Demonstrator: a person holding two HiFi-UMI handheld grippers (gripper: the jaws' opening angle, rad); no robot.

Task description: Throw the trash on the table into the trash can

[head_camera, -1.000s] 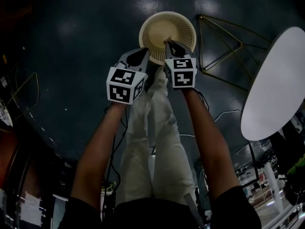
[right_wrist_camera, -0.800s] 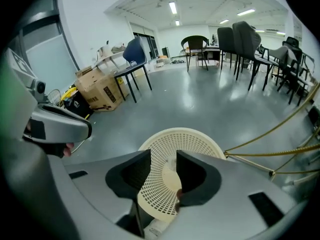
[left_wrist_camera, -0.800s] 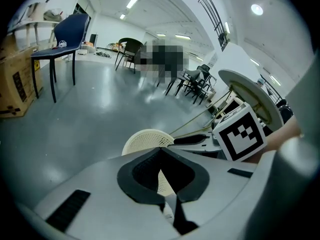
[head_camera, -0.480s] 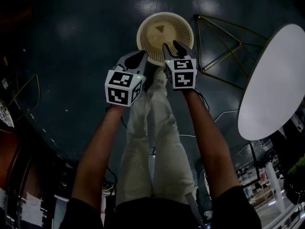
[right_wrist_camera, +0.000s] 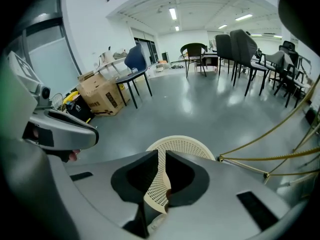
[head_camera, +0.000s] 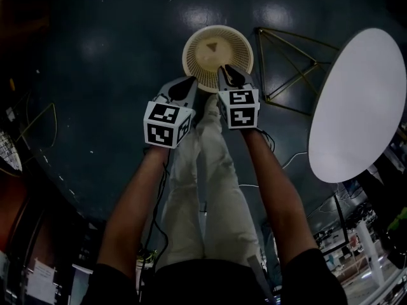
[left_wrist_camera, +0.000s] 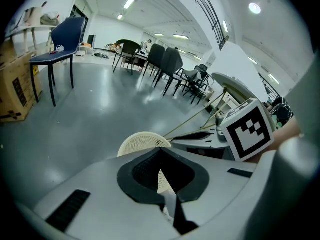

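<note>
The white counter [head_camera: 359,107] stands to our right, well apart from the cream mesh trash can [head_camera: 194,59] on the floor ahead. We judge the drop done: our left tool [head_camera: 189,81] is clenched on nothing; our right tool [head_camera: 230,70] has just been closing, a slit left, nothing in it. The dark scrap [head_camera: 214,45] lies on the can's bottom, where a second ago none showed. Next we turn back to the counter for more
</note>
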